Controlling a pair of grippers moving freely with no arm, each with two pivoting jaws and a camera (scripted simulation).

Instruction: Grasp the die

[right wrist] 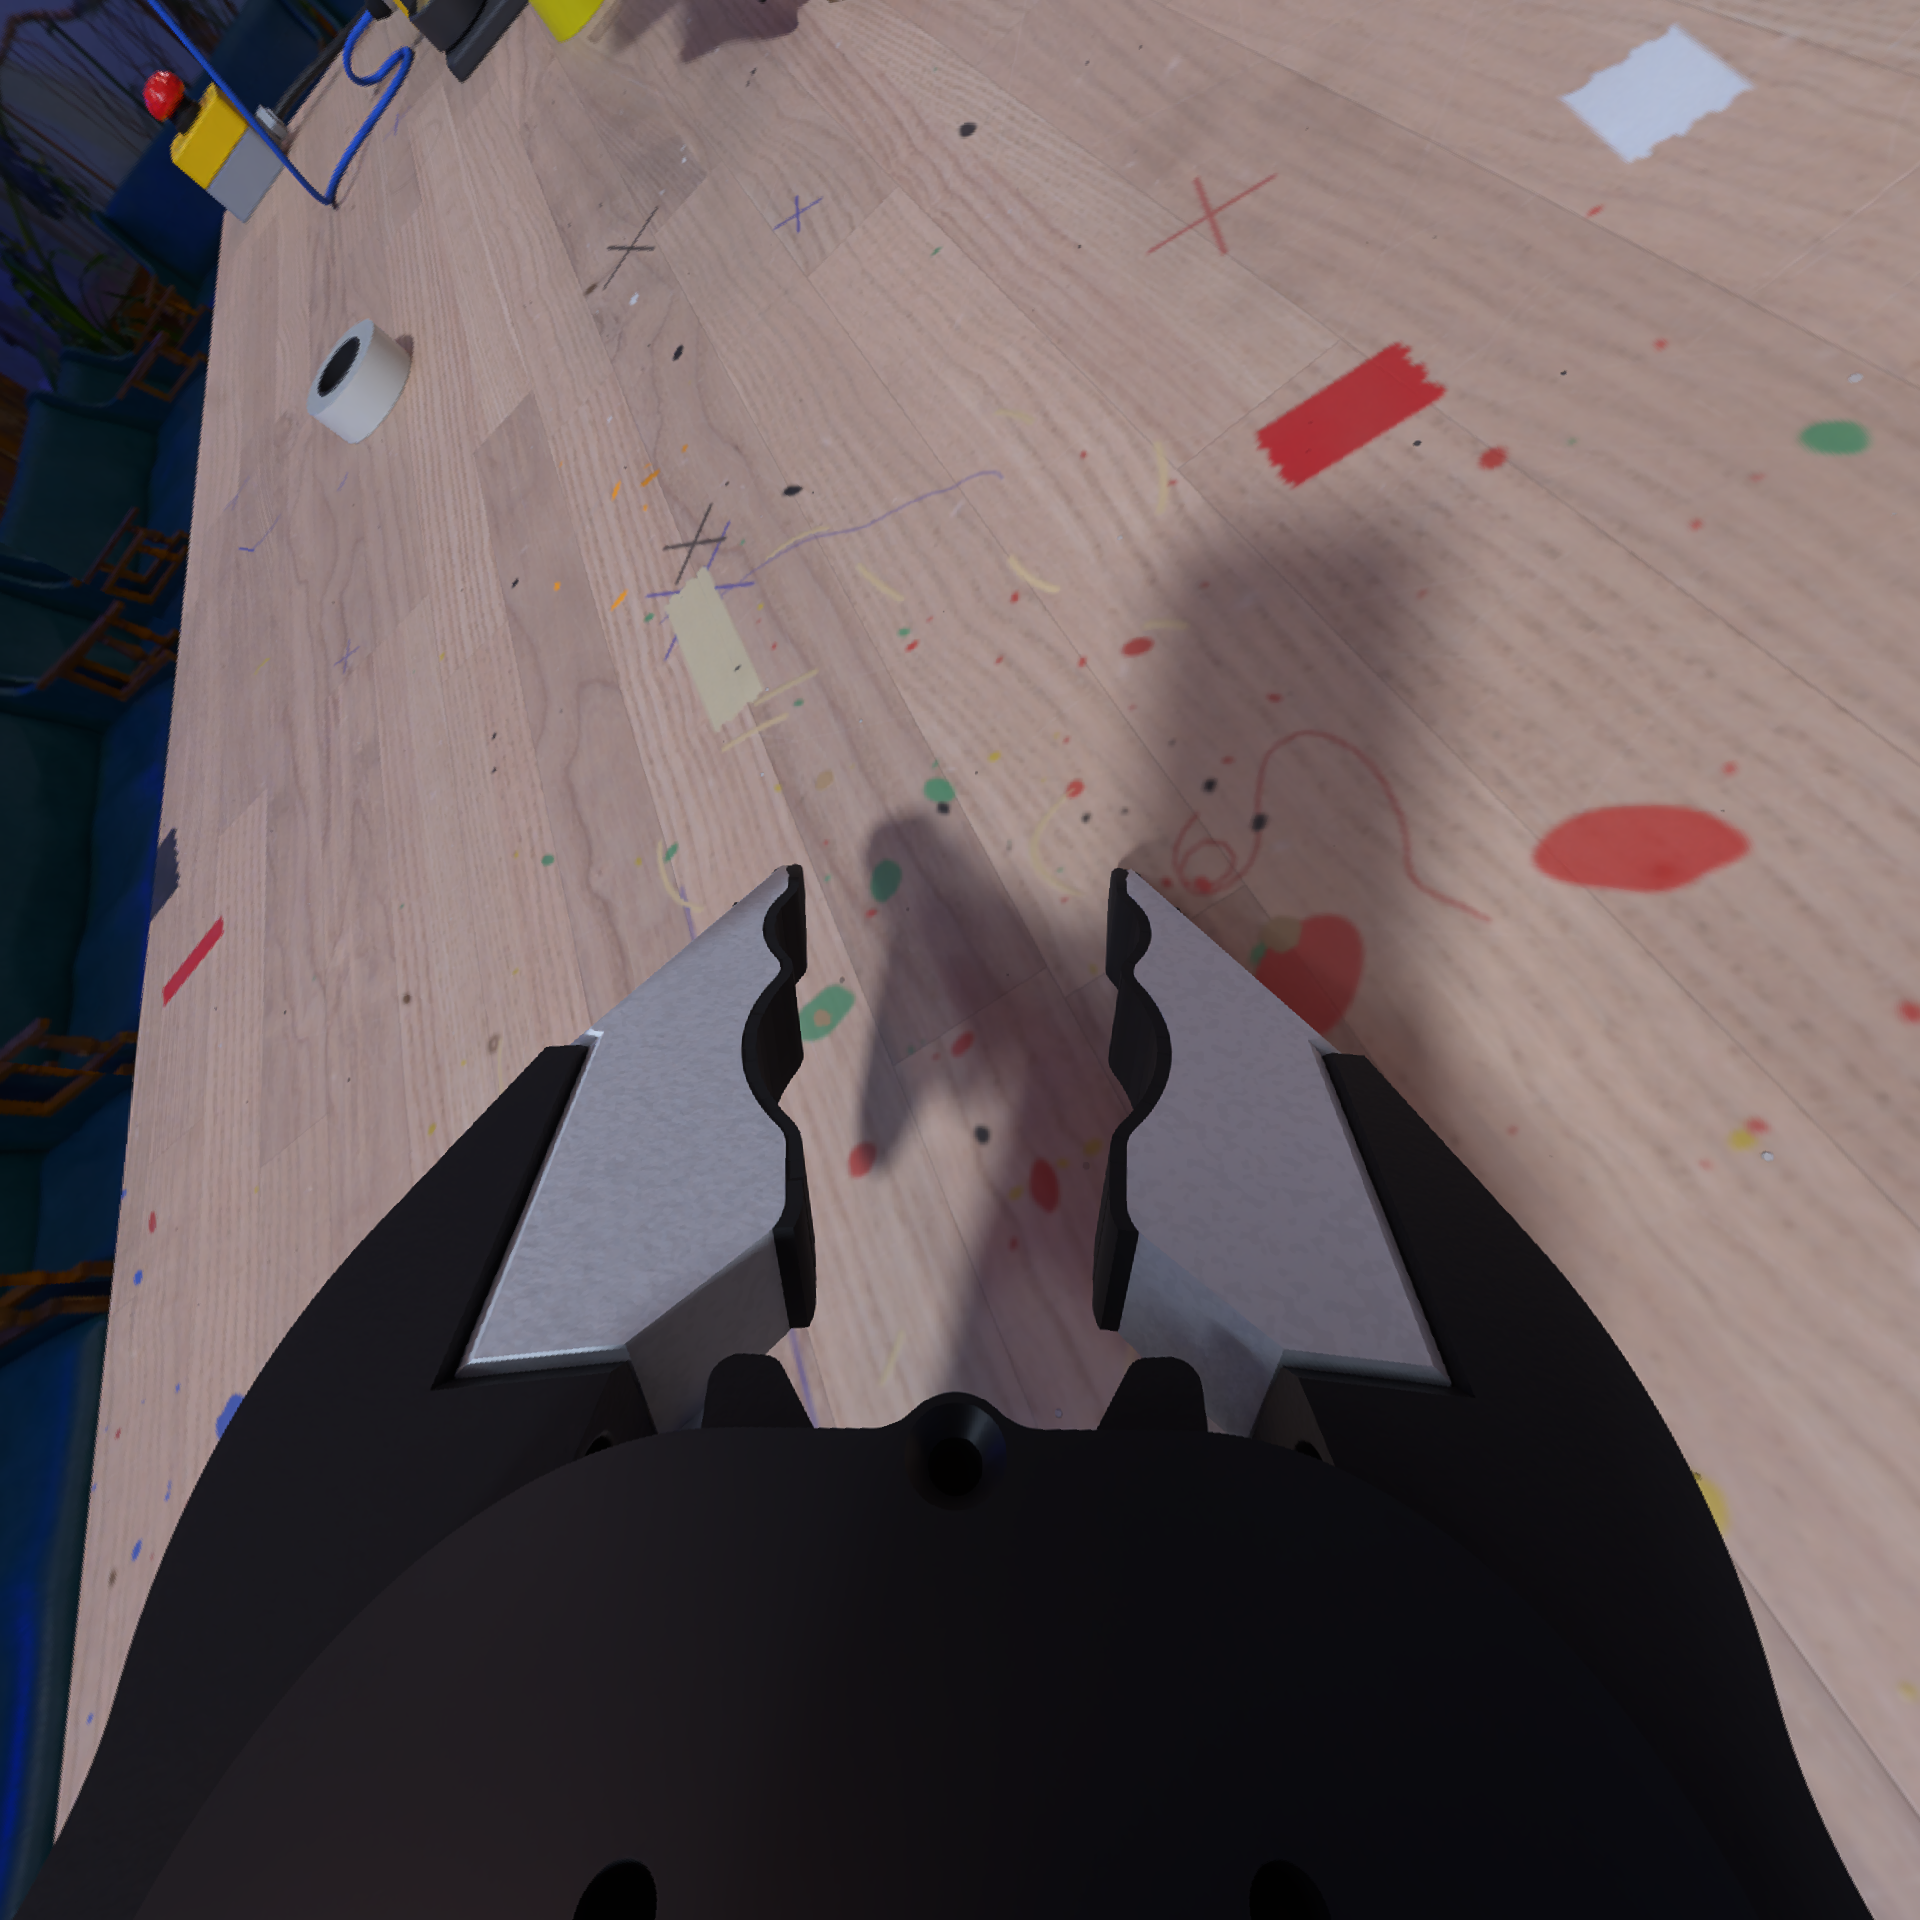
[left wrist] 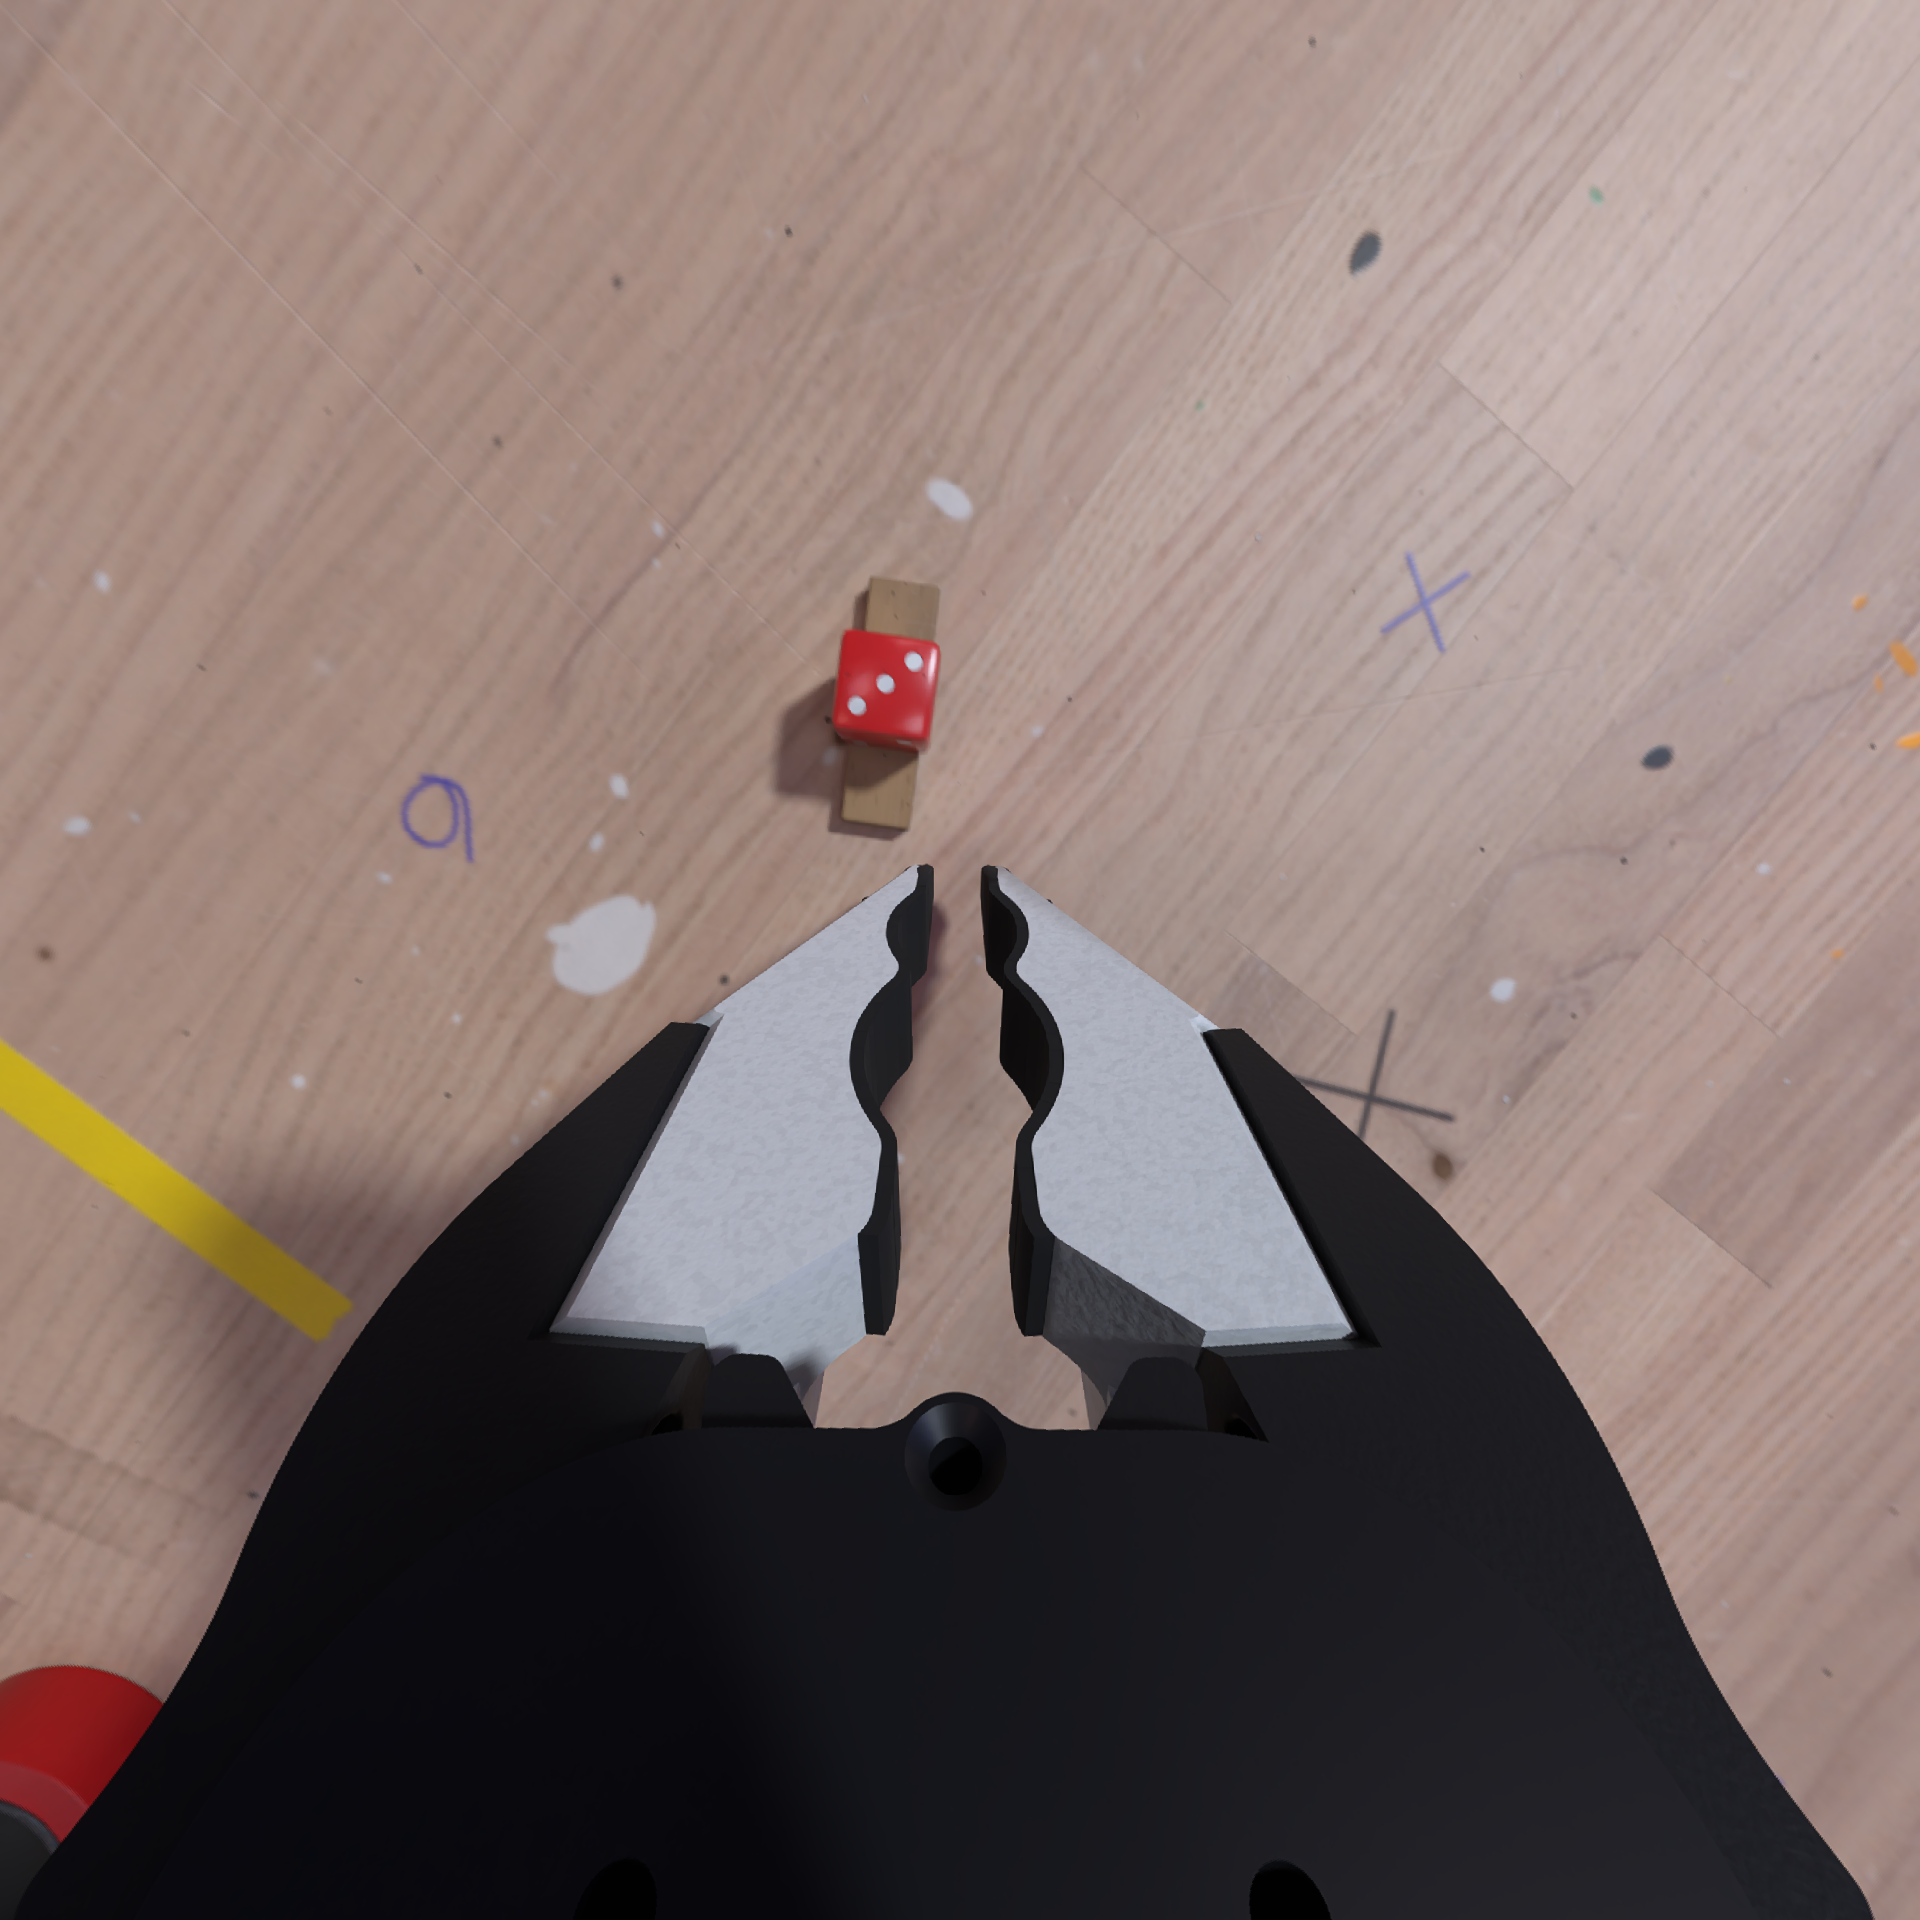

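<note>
A red die with three white pips on top rests on a short brown strip of tape on the wooden table. It lies just ahead of my left gripper and slightly to its left. The left jaws are nearly together with only a thin gap, and they hold nothing. My right gripper is open and empty above a paint-spattered part of the table. The die does not show in the right wrist view.
A yellow tape strip and a red cylinder lie at the left gripper's lower left. The right wrist view shows a white tape roll, a yellow and grey button box with a blue cable, and the table's left edge.
</note>
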